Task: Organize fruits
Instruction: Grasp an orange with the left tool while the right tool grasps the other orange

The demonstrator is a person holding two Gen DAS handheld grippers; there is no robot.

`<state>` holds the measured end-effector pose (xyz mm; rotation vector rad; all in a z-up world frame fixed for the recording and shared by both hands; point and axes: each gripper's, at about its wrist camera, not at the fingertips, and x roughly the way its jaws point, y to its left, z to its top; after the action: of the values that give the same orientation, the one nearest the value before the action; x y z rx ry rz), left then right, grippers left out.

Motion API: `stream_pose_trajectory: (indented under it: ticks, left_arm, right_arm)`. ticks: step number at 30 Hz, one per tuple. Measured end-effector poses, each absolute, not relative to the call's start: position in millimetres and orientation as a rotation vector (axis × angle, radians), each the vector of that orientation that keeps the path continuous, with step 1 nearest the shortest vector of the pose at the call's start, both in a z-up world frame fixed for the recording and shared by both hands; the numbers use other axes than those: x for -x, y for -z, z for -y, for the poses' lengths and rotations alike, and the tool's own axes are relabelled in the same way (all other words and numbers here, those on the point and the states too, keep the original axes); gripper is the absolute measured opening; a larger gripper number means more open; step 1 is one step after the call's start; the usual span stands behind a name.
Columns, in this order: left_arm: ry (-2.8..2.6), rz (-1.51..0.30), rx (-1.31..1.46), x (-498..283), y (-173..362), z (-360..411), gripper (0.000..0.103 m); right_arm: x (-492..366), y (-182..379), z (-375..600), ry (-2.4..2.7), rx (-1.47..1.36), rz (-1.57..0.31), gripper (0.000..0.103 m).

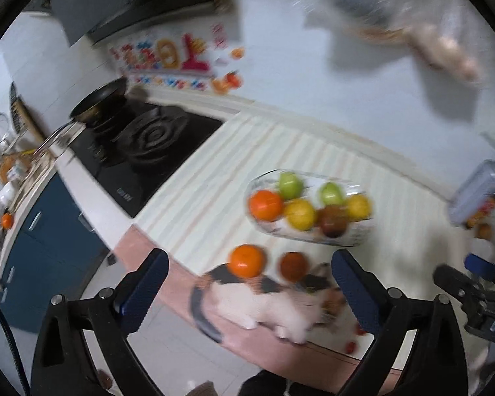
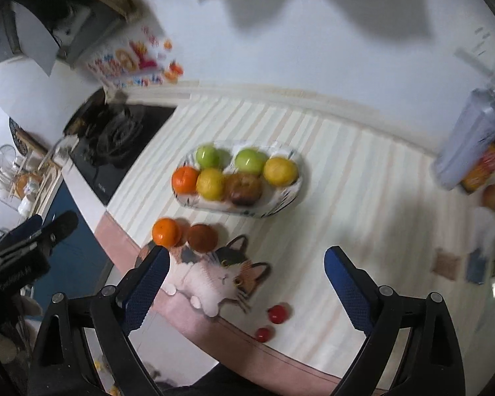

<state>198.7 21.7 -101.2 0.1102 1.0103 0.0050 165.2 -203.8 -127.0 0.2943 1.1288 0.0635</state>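
An oval patterned plate (image 2: pixel 288 194) (image 1: pixel 356 237) on the striped cloth holds two green apples (image 2: pixel 208 155), two yellow fruits (image 2: pixel 280 171), an orange (image 2: pixel 184 180) and a brown fruit (image 2: pixel 243 188). In front of it an orange (image 2: pixel 165 231) (image 1: pixel 247 260) and a darker orange-brown fruit (image 2: pixel 202 237) (image 1: pixel 293 266) lie on the cloth. Two small red fruits (image 2: pixel 277 313) lie near the front edge. My left gripper (image 1: pixel 247 297) is open and empty above the front edge. My right gripper (image 2: pixel 246 283) is open and empty above a cat picture (image 2: pixel 221 277).
A black stove (image 1: pixel 142 151) with a pan (image 1: pixel 99 99) is to the left. A clear box (image 2: pixel 465 145) with packets stands at the right, with another fruit (image 2: pixel 492 196) by it. The counter edge drops to blue cabinets (image 1: pixel 49 237) at the left.
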Motion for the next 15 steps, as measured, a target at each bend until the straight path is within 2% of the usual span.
stream_pose_trajectory:
  ticks: [7, 11, 15]
  left_arm:
    - [-0.13, -1.169, -0.161, -239.8, 181.9, -61.1, 0.101]
    - [-0.17, -1.241, -0.187, -253.9, 220.8, -76.0, 0.101]
    - [-0.18, -1.3, -0.182, -263.0, 246.7, -84.1, 0.101]
  right_arm:
    - [-227.3, 241.8, 157.6, -0.156, -0.406, -1.3, 0.096]
    - [-254.6, 296.2, 127.5, -0.189, -0.415, -1.374, 0.084]
    - [-275.4, 330.8, 103.0, -0.221, -0.406, -1.412, 0.08]
